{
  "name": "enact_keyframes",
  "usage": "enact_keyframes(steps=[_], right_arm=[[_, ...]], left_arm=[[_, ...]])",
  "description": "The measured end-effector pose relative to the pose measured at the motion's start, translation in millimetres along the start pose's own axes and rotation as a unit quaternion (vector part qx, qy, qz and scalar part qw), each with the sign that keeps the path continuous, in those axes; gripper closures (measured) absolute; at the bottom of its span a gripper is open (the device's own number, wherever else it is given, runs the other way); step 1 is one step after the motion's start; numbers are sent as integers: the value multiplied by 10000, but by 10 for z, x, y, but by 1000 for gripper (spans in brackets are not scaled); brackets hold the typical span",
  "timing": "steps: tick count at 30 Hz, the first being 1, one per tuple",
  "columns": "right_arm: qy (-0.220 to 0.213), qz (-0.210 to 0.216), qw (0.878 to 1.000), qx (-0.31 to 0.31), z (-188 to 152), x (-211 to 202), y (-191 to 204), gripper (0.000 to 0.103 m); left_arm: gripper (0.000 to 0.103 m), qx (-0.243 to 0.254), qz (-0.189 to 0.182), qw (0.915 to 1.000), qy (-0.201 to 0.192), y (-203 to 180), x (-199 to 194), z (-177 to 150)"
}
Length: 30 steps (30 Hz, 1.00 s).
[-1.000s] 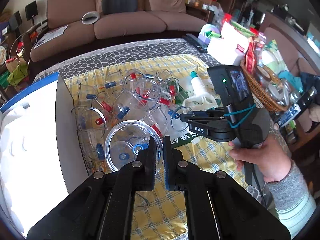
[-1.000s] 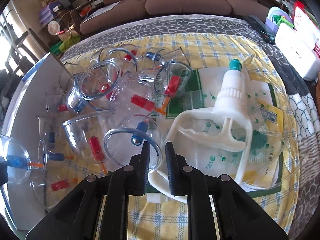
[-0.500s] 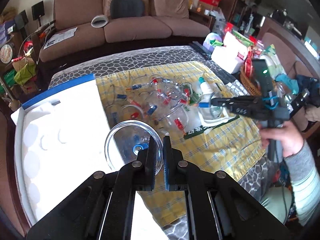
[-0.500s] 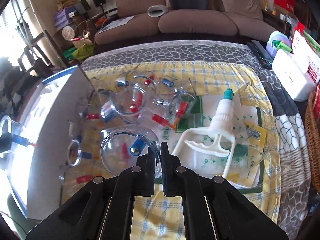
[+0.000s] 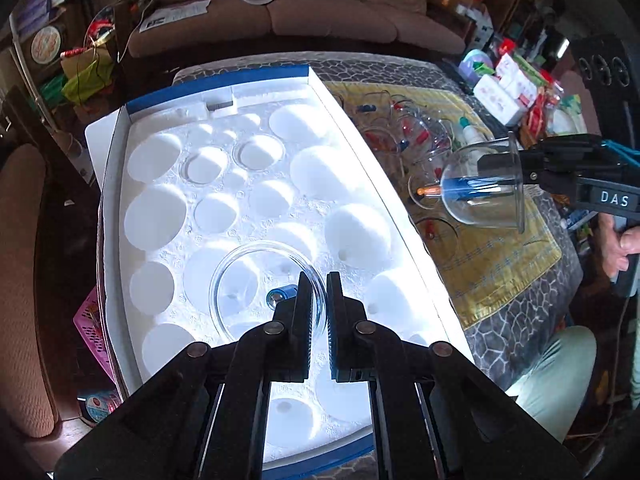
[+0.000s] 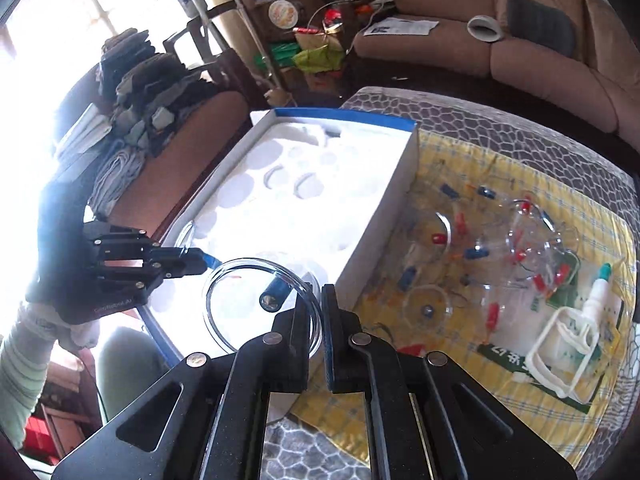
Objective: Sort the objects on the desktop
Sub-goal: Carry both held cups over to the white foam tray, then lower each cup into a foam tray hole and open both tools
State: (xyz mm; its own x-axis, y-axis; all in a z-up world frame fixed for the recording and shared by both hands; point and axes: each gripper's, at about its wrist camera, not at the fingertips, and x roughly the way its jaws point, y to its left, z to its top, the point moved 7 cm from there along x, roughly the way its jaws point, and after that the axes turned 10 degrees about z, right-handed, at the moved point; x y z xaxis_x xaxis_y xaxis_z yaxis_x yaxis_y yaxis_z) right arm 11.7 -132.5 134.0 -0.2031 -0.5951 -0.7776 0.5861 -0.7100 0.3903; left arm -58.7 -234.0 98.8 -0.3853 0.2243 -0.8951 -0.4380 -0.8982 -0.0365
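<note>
1. A living room with a brown sofa (image 5: 328, 20) lay behind a counter (image 5: 532, 320) covered in a grey pebble-patterned cloth, with a yellow checked cloth (image 6: 500, 168) spread over it.
2. At the counter's left edge sat a white foam tray (image 5: 168, 208) with round hollows of several sizes, set in a blue-rimmed box.
3. The left claw (image 5: 318, 304) was clenched on the rim of a clear cup (image 5: 256, 292), a wide transparent dome with a blue valve stem at its centre, held above the tray's near hollows.
4. The right claw (image 6: 316, 316) was clenched on the rim of a second clear cup (image 6: 248, 300), likewise domed with a blue stem, held over the tray's right edge.
5. More clear cups (image 6: 520, 248) with red and blue stems lay heaped on the yellow cloth beside the tray.
6. A white hand pump (image 6: 576, 328) with a teal tip lay toward the counter's right edge.
</note>
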Motion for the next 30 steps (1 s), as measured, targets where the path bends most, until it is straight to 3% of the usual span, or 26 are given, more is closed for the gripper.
enact_keyframes(steps=[13, 21, 30], right_arm=[[640, 279, 9975, 102, -85, 545, 316, 99], [1047, 126, 9943, 131, -238, 620, 264, 99], [1608, -253, 9866, -136, -438, 748, 246, 99]], left_arm=[[97, 237, -59, 9997, 83, 149, -123, -130], [97, 311, -349, 9987, 187, -53, -67, -71], [97, 630, -300, 9966, 436, -345, 154, -66]])
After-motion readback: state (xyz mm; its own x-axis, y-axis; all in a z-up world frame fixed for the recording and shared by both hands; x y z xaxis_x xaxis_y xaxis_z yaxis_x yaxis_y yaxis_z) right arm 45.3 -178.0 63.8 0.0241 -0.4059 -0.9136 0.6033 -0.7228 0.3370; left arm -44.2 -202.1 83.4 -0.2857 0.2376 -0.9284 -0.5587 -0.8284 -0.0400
